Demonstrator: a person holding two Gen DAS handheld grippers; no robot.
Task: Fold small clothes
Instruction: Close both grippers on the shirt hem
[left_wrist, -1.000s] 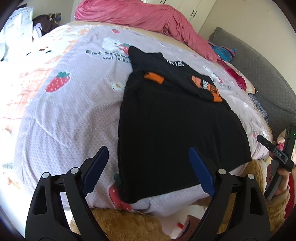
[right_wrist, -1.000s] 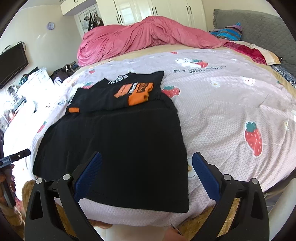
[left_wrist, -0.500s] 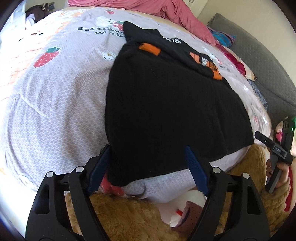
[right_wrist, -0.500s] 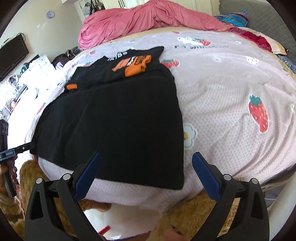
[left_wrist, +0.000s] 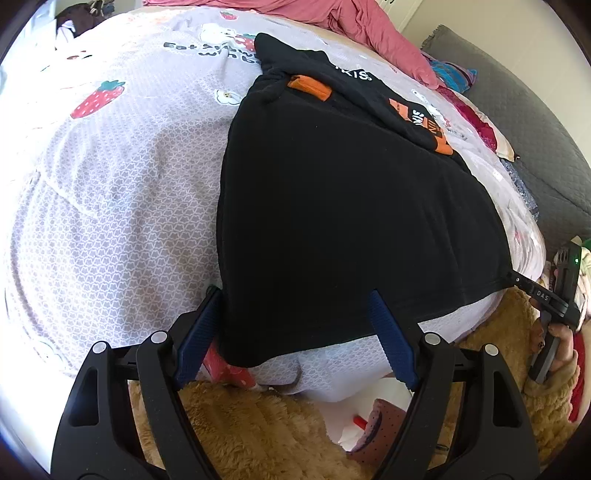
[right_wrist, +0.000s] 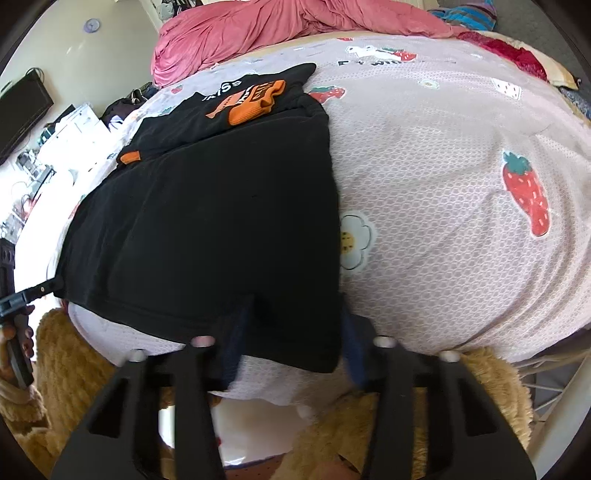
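Note:
A black garment with orange cuffs and white lettering (left_wrist: 343, 206) lies flat on the bed, sleeves folded across its far end; it also shows in the right wrist view (right_wrist: 214, 214). My left gripper (left_wrist: 291, 321) is open, its blue pads straddling the near left hem corner. My right gripper (right_wrist: 295, 328) is open but narrower, its pads either side of the near right hem corner, partly hidden by cloth. The right gripper's tip (left_wrist: 532, 288) shows at the hem in the left wrist view, and the left gripper's tip (right_wrist: 33, 291) in the right wrist view.
The bed has a lilac sheet with strawberry prints (right_wrist: 461, 206). A pink duvet (right_wrist: 295, 26) is bunched at the far end. A grey headboard (left_wrist: 532, 122) and pillows stand to one side. A fuzzy tan robe (left_wrist: 251, 435) is below the bed edge.
Both grippers have moved down and forward to the garment's near hem corners. The right gripper's jaws have narrowed around the right corner. The garment has not moved.

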